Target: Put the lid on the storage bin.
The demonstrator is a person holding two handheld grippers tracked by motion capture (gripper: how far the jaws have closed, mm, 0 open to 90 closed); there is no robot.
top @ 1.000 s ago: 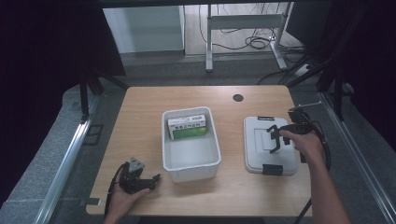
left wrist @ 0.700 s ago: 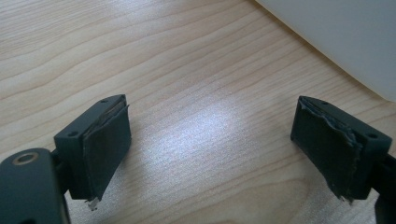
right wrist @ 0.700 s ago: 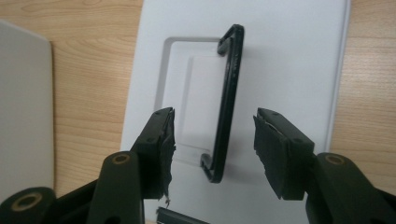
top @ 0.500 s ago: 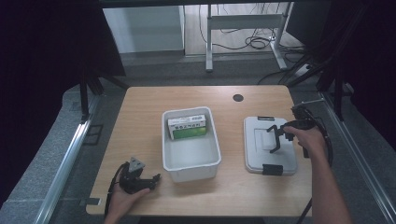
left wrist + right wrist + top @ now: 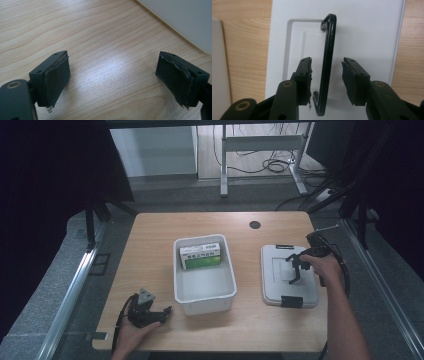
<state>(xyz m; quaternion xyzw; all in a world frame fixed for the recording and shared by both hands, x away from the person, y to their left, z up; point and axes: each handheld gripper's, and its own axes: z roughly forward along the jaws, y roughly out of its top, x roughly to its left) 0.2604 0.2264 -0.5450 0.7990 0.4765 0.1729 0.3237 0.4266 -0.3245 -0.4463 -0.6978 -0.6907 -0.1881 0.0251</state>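
We saw a wooden desk (image 5: 150, 245) carrying a white bin (image 5: 204, 292) at centre, a green-and-white box (image 5: 201, 256) lying in its far end. To its right lay a grey lid (image 5: 280, 280) with a black wire handle (image 5: 327, 60) raised. The right gripper (image 5: 326, 80) had its fingers (image 5: 305, 75) narrowly apart astride that handle, not clamped. The left gripper (image 5: 155, 312) rested at the near left, fingers (image 5: 56, 77) wide over bare wood.

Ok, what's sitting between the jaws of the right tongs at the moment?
The lid's raised black handle stands between them, not yet clamped, as the right gripper view shows.
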